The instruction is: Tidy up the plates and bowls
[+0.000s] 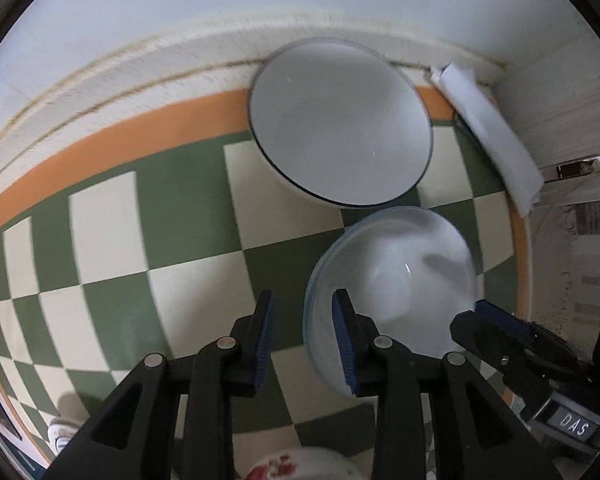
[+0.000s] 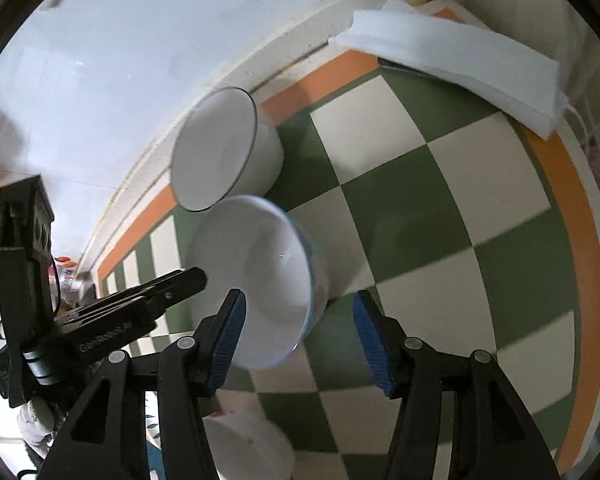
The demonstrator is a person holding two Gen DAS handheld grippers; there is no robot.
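The glass bowl [image 1: 392, 288] is sitting on the checked cloth [image 1: 188, 216], just beside the white bowl [image 1: 340, 120] by the wall. It is looking hard, slick and breakable, best pinched across the rim. The left gripper [image 1: 306, 344] is straddling that rim with a gap showing, not clamping. The right gripper [image 2: 300, 338] is hanging released, grasping nothing.

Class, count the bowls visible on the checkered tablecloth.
3. A dark-rimmed white bowl by the wall, a pale blue-rimmed bowl just in front of it, and a red-patterned bowl at the near edge, mostly cut off. Others may lie outside view.
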